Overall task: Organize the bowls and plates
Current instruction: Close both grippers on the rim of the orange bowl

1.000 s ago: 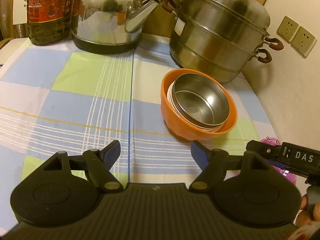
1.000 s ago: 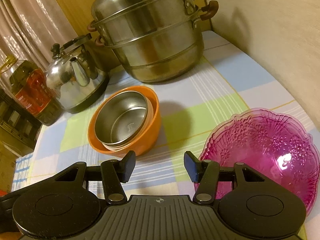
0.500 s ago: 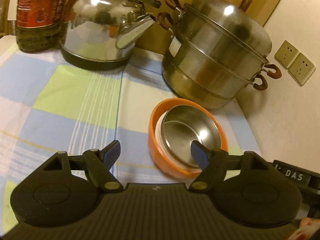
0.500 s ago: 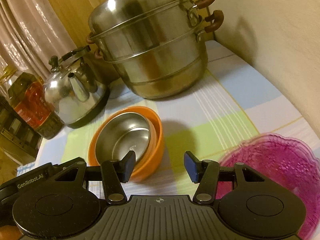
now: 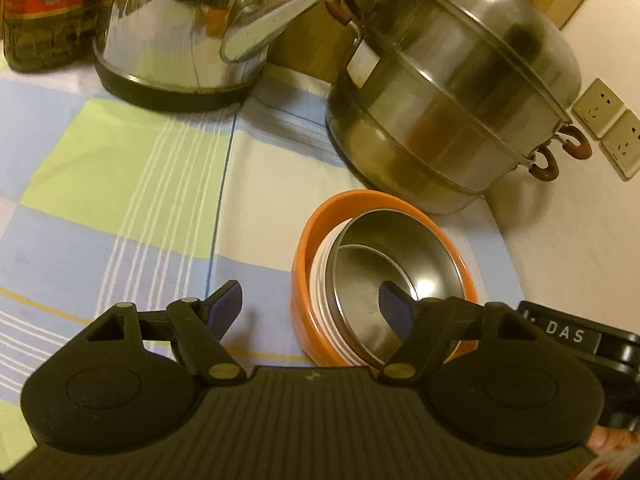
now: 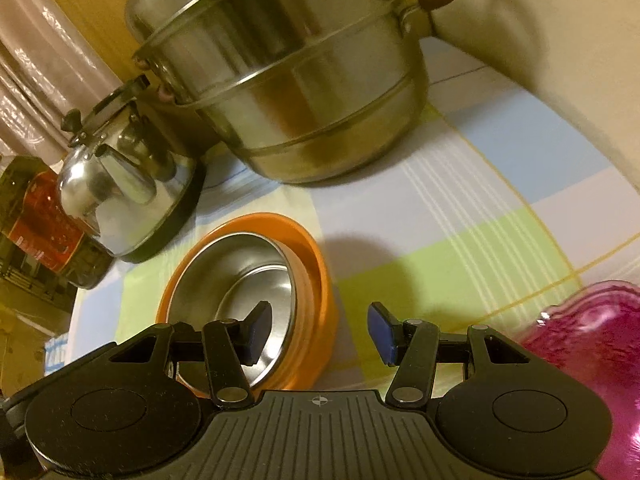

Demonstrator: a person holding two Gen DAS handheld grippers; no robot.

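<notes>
- Bench (image 5: pixel 132 216): we see it covered with a checked cloth of blue, green and pale squares; every item below stands on it.
- Steamer pot (image 5: pixel 452 100): a tiered steel pot with brown handles, at the back of the bench near the wall, just behind the orange bowl.
- Kettle (image 5: pixel 184 36): polished steel on a dark base, to the left of the steamer pot in the left wrist view, its spout turned toward the pot.
- Oil bottle (image 5: pixel 44 12): a red-labelled bottle at the far left, beside the kettle.
- Pink dish (image 6: pixel 592 364): translucent with a scalloped rim, at the lower right of the right wrist view, apart from the orange bowl.
- Orange bowl (image 5: pixel 308 248): we find it in front of the steamer pot; it holds a white bowl (image 5: pixel 320 276), of which only the rim shows, and inside that a steel bowl (image 5: pixel 404 252).
- Left gripper (image 5: pixel 310 300): its jaws are closing; the near left rim of the nested bowls lies between the fingers, one finger over the steel bowl and one outside, and we see no pad pressing.
- Right gripper (image 6: pixel 316 330): jaws apart, straddling the right rim of the orange bowl, with no contact that we can see.
- Wall sockets (image 5: pixel 612 128): two plates on the wall, right of the steamer pot.
</notes>
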